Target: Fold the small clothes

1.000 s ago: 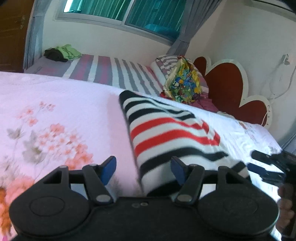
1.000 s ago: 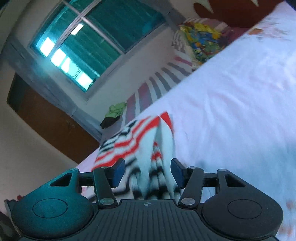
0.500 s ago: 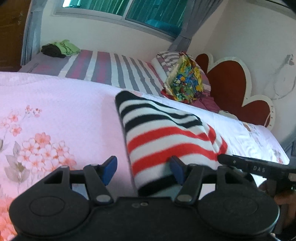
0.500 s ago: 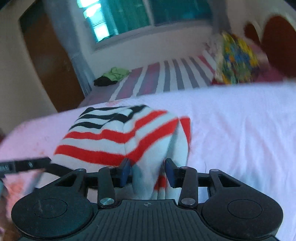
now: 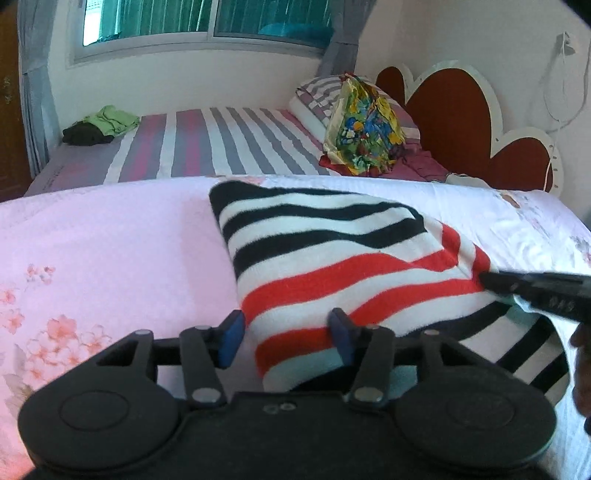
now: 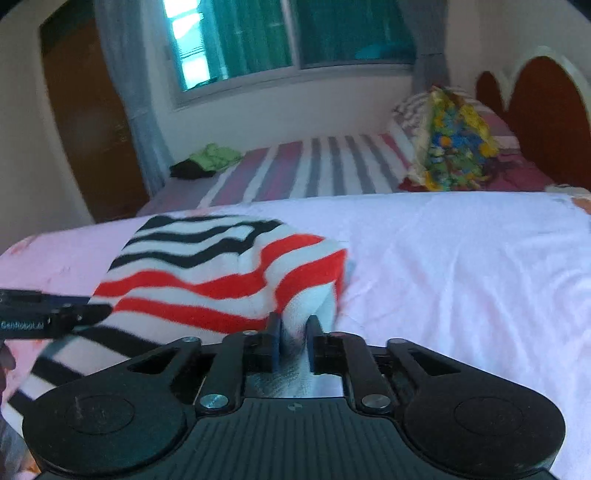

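On the pink floral bed lies the striped garment, partly folded. Right gripper jaws are clenched on its near right edge to carry the fold; left gripper jaws stand released, straddling the left edge.

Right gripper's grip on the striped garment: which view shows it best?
Right wrist view: the right gripper has its jaws nearly shut, pinching the striped garment. The left wrist view shows only its tip from the side, touching the garment's right edge.

Home bedroom — beds, headboard, curtained window.
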The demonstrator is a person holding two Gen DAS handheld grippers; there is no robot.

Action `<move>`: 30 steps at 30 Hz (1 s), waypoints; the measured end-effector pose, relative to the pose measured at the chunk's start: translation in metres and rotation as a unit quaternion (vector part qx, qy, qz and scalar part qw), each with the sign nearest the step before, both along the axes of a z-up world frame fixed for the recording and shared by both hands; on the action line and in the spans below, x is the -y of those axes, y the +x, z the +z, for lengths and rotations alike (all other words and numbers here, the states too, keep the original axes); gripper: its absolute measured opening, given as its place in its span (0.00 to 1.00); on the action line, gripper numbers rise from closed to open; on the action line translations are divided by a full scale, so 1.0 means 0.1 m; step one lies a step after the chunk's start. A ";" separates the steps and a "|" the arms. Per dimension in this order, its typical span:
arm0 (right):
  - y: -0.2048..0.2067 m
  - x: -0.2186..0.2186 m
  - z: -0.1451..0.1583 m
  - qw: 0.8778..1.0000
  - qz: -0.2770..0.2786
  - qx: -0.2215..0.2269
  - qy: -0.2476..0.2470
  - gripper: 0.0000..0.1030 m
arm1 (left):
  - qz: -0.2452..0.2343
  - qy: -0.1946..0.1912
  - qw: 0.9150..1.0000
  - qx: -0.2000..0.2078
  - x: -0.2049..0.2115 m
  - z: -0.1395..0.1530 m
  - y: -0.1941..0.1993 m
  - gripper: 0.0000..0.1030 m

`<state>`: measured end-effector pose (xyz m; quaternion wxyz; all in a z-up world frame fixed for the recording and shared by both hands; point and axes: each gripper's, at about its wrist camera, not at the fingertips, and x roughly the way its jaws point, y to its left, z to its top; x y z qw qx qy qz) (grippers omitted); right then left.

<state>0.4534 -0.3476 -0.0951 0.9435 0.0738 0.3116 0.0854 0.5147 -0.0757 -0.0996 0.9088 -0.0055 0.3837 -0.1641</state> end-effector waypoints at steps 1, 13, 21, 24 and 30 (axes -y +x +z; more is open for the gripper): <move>-0.06 0.03 0.13 1.000 -0.008 0.025 -0.003 0.18 | 0.001 -0.009 1.000 0.013 -0.05 0.07 -0.03 0.44; 0.55 -0.02 0.02 0.996 0.001 -0.061 -0.061 0.17 | -0.042 0.051 0.998 0.010 0.28 0.11 0.18 0.44; -0.61 -0.11 0.34 0.990 0.129 0.041 -0.041 0.17 | -0.068 0.001 0.997 0.029 0.11 0.10 -0.71 0.51; -0.56 0.02 -0.12 0.993 0.104 -0.033 -0.039 0.17 | -0.058 0.010 0.998 0.021 0.06 -0.09 -0.76 0.64; -0.78 0.04 0.39 0.996 0.074 0.042 -0.005 0.13 | -0.037 -0.012 0.999 0.033 -0.11 0.11 -0.91 0.47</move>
